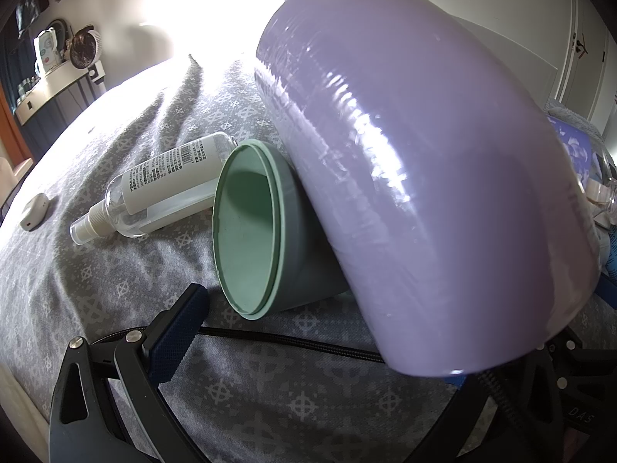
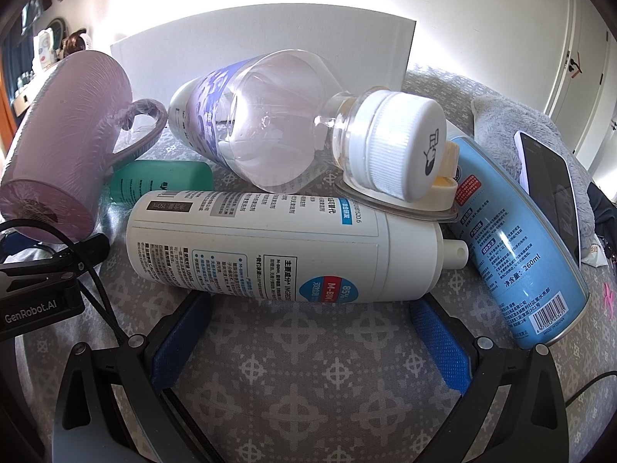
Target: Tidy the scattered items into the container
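Note:
A purple mug (image 1: 424,177) wrapped in clear film fills the left wrist view, lying tilted. My left gripper (image 1: 320,343) has its left pad (image 1: 173,335) apart from the mug; the right finger is hidden under it. A green round tub (image 1: 254,227) lies on its side against the mug, and a clear spray bottle (image 1: 154,189) lies behind it. My right gripper (image 2: 308,343) is open and empty in front of a white foam bottle (image 2: 277,243). A clear plastic bottle (image 2: 270,115) rests across it, beside a blue can (image 2: 516,254). The mug (image 2: 61,139) shows at left.
Everything lies on a grey patterned bedsheet (image 2: 300,378). A white box (image 2: 270,42) stands behind the bottles. A phone (image 2: 551,189) leans on a grey plush blanket (image 2: 501,123) at right. A small white earbud case (image 1: 34,212) lies at far left. A green bottle (image 2: 162,181) lies behind the white one.

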